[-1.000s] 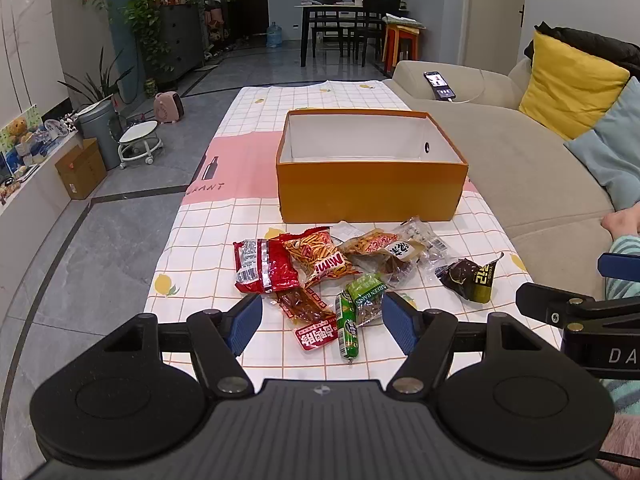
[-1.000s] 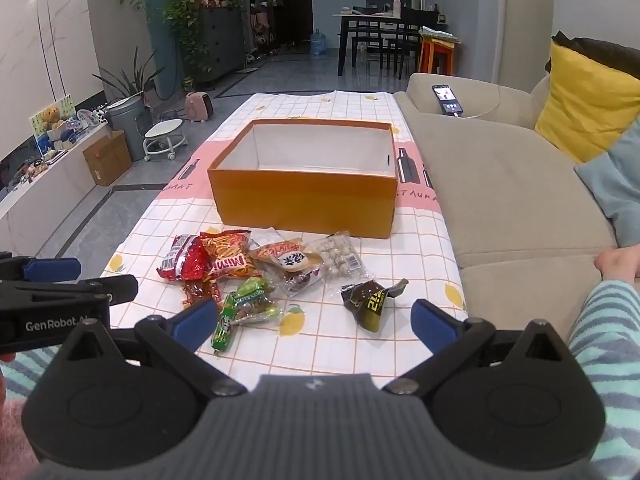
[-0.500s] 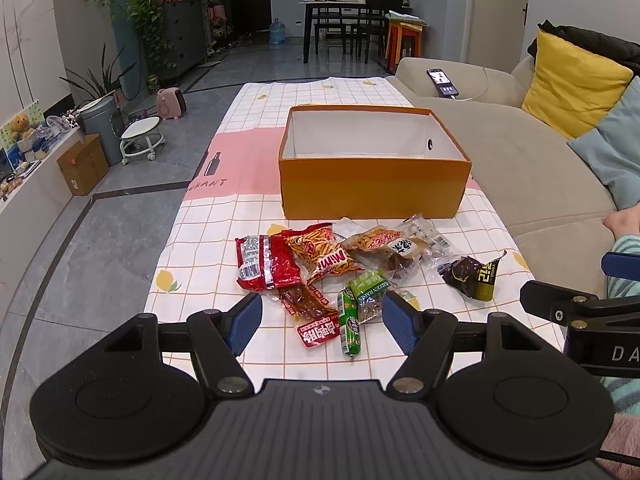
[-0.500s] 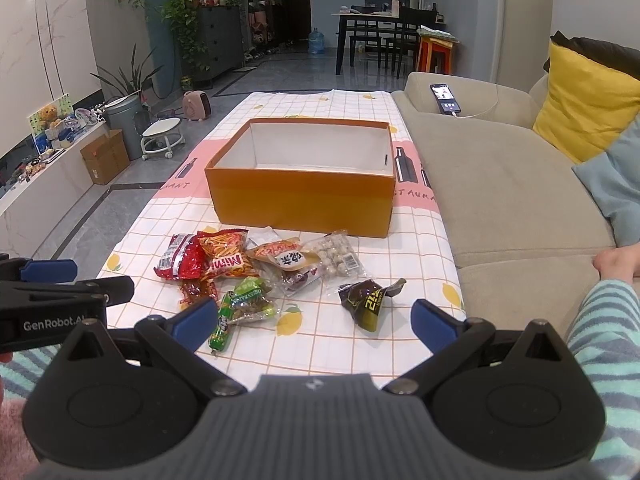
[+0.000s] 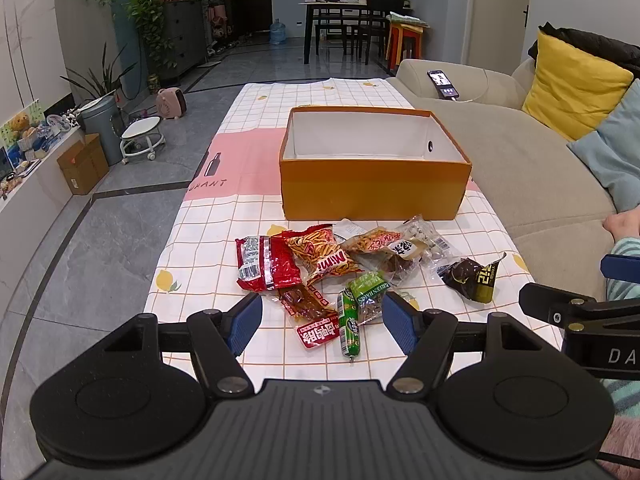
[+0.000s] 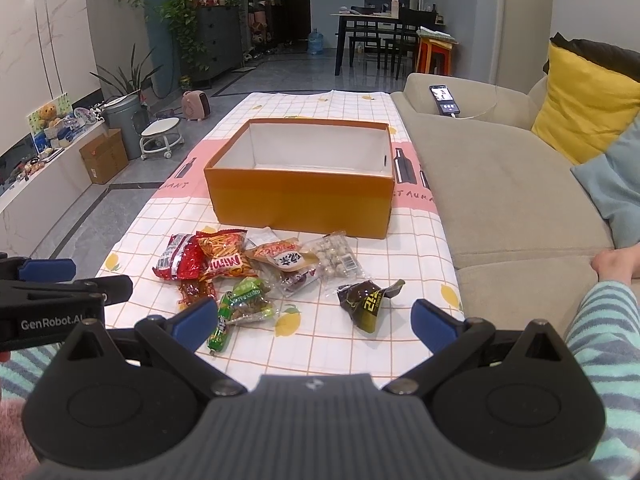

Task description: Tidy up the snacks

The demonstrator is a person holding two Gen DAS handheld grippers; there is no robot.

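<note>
An empty orange box (image 5: 372, 190) (image 6: 300, 196) with a white inside stands on the checked tablecloth. In front of it lies a pile of several snack packets: a red bag (image 5: 266, 264) (image 6: 178, 262), an orange Mimi bag (image 5: 324, 254) (image 6: 224, 256), a green packet (image 5: 370, 290) (image 6: 250, 296), a green sausage stick (image 5: 348, 328) (image 6: 220, 326) and a dark brown packet (image 5: 472, 278) (image 6: 366, 300). My left gripper (image 5: 322, 322) hangs open just short of the pile. My right gripper (image 6: 312, 320) is open too, near the dark packet. Neither holds anything.
A beige sofa (image 6: 500, 184) runs along the table's right side, with a phone (image 6: 444, 100), a yellow cushion (image 6: 588, 100) and a person's foot (image 6: 616, 262). Grey floor (image 5: 80, 240) lies left, with a stool (image 5: 142, 136) and a cardboard box (image 5: 82, 164).
Both views have shifted slightly; the box and snacks sit a little higher in the left wrist view. The snacks have not moved and both grippers stay open.
</note>
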